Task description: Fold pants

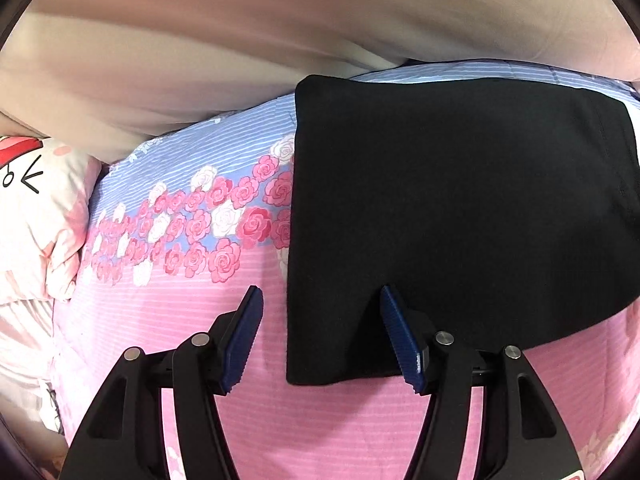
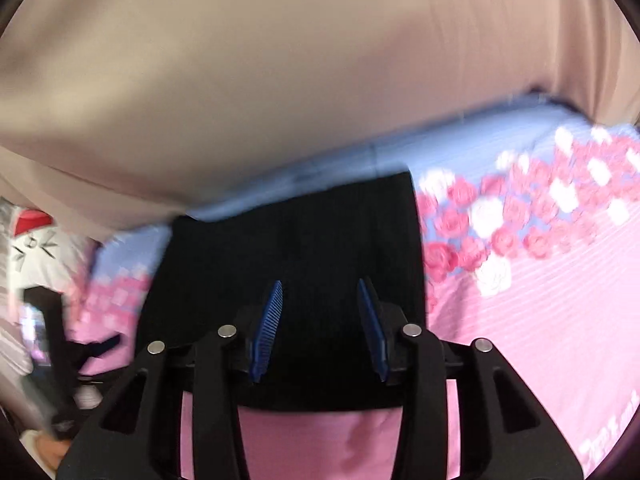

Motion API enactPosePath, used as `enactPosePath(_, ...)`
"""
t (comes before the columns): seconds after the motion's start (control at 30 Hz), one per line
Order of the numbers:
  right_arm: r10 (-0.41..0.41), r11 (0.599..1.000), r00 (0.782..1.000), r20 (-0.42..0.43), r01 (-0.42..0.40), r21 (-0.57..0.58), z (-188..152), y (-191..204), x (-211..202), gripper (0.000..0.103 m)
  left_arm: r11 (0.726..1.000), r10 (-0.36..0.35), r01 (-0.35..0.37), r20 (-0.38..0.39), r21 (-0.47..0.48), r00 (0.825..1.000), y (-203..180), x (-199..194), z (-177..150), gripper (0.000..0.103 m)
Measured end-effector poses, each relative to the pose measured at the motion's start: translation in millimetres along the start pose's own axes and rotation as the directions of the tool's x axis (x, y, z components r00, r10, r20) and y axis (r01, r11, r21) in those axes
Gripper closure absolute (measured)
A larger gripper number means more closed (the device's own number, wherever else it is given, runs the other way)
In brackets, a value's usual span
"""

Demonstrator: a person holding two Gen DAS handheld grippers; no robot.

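Broadly, a pink and blue striped bedsheet printed with pink and white roses (image 1: 224,224) fills both views, and everything else is placed against it. Behind its far edge hangs a plain beige fabric wall (image 1: 200,40). On the sheet lie the folded black pants (image 1: 460,208), a flat dark rectangle. The left wrist view shows them sharply, with the band of roses to their left and their near left corner on the pink stripes. The right wrist view is blurred and shows the roses to the right of the pants instead.

At the sheet's left edge sits a white and pink cushion with a cartoon print (image 1: 36,216), seen in both views. Only the right wrist view shows dark, blurred objects below that cushion, too smeared to identify.

The left gripper (image 1: 320,334) hovers over the near left corner of the pants with its blue ribbed pads spread apart, nothing pinched. The right gripper (image 2: 320,330) is above the near edge of the pants, its pads also apart and clasping nothing.
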State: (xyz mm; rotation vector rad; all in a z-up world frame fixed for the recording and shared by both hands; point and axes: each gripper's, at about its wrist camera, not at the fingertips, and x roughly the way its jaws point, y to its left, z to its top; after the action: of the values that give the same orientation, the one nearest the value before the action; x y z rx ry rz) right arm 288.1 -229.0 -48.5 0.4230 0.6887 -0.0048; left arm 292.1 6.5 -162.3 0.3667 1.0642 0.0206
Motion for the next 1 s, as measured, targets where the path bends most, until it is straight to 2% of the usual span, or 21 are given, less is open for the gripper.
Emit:
enactPosePath(0.07,-0.056,0.998,0.998,0.026,0.057,-0.022,-5.7,11.9,-27.2,0.039,1.000,-0.008,0.008,0.001,-0.022,1.000,3.2,-10.6,-0.7,0.043)
enactPosePath(0.1,-0.093,0.995,0.995,0.042,0.094,-0.024,-11.6,19.8,-43.4,0.018,0.999,-0.019,0.019,0.002,-0.030,1.000,4.4,-16.8,-1.1,0.043)
enactPosePath(0.17,-0.120,0.992,0.990,0.073,0.122,-0.024,-24.9,26.4,-69.3,0.015,0.999,-0.031,0.032,0.011,-0.037,0.999,5.5,-35.5,-4.3,0.043)
enactPosePath(0.23,-0.125,0.991,0.991,0.057,0.127,-0.035,-32.7,31.4,-92.7,0.009,0.999,-0.033,0.034,0.033,-0.038,0.999,5.9,-58.2,-10.1,0.043)
enactPosePath(0.33,-0.124,0.991,0.990,0.069,0.126,-0.038,-40.5,31.9,-123.5,0.007,0.997,-0.054,0.057,0.044,-0.058,0.998,7.8,-92.6,-20.9,0.042)
enactPosePath(0.4,-0.135,0.990,0.987,0.092,0.139,-0.038,-47.6,34.1,-145.3,0.005,0.996,-0.051,0.055,0.056,-0.072,0.997,9.8,-118.6,-31.0,0.027)
enactPosePath(0.53,-0.148,0.987,0.982,0.115,0.153,-0.040,-53.2,34.7,-174.2,0.005,0.996,-0.044,0.054,0.123,-0.077,0.991,9.0,-170.8,-52.6,0.024)
enactPosePath(0.6,-0.179,0.982,0.977,0.115,0.185,-0.043,-59.0,35.4,-181.3,0.005,0.996,-0.036,0.049,0.165,-0.073,0.986,7.1,-193.3,-63.1,0.017)
enactPosePath(0.7,-0.185,0.981,0.976,0.113,0.189,-0.033,-67.5,36.0,-193.9,0.005,0.995,-0.036,0.053,0.206,-0.080,0.978,6.3,-217.5,-74.4,0.017)
enactPosePath(0.83,-0.197,0.979,0.972,0.127,0.202,-0.033,-74.9,36.8,-204.0,0.005,0.987,-0.121,0.141,0.222,-0.077,0.967,9.5,-238.3,-86.2,0.017)
enactPosePath(0.9,-0.197,0.979,0.971,0.134,0.203,-0.035,-74.7,38.6,-207.7,0.005,0.987,-0.102,0.127,0.233,-0.097,0.967,11.2,-245.3,-91.0,0.017)
enactPosePath(1.0,-0.199,0.977,0.969,0.149,0.208,-0.047,-74.6,44.6,-211.8,0.005,0.994,-0.030,0.054,0.242,-0.093,0.970,8.6,-252.6,-97.1,0.017)
